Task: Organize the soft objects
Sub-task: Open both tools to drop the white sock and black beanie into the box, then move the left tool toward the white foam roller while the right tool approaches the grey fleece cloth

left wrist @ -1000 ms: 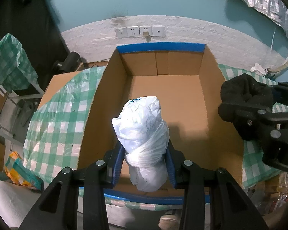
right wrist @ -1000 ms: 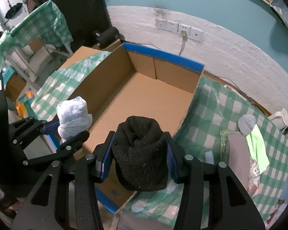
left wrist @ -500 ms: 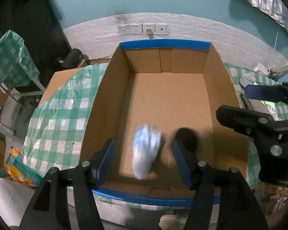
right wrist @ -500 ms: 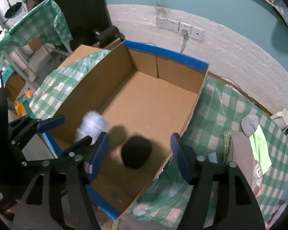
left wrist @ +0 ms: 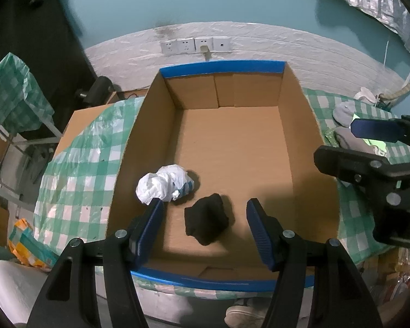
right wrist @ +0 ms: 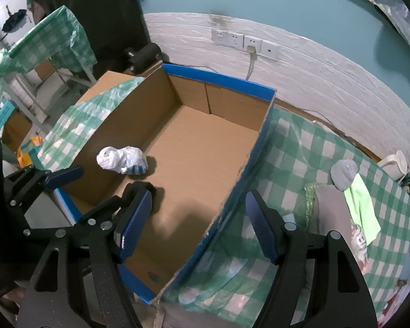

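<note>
Fingers of both grippers gape empty above the box (left wrist: 161, 114), where the white bundle (left wrist: 165, 182) lies crosswise.

Dim, cool indoor light w/ a teal cast, coming from above. Soft shadows inside the cardboard box (left wrist: 232, 142), darkest toward 6 o'clock under the black bundle (left wrist: 206, 222). Sharp at centre; strong fisheye bending and black vignette at corners. Faint glare on checked plastic cloth (right wrist: 300, 147).
</note>
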{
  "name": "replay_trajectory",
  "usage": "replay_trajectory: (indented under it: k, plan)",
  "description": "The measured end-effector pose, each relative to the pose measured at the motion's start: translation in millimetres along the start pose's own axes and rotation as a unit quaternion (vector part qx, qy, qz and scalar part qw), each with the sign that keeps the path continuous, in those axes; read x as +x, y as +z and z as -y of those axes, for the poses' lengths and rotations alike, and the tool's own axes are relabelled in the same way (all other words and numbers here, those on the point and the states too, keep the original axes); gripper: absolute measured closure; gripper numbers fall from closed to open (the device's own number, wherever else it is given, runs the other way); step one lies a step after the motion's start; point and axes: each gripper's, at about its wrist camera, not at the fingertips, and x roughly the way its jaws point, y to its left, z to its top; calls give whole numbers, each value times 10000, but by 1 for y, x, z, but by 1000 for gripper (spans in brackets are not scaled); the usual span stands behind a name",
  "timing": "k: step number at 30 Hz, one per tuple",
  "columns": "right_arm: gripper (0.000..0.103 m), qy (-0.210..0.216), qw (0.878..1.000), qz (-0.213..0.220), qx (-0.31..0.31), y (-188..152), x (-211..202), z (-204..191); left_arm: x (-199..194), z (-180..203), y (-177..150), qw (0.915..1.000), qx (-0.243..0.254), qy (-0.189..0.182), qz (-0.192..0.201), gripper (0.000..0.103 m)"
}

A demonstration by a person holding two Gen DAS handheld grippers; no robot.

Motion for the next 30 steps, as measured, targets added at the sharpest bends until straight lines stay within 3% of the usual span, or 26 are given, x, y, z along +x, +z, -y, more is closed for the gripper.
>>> replay_trajectory:
  k: [18,21,30]
  plan:
    - [30,-81,9993,153,329,-19,-19,41,-11,35,4,9992,350,-141,125,38]
    - [29,-98,9990,173,392,-23,-22,49,-11,42,5,9990,414,-138,122,32]
    - [29,-242,9975,238,622,-38,-34,82,-13,67,9,9981,555,-241,135,32]
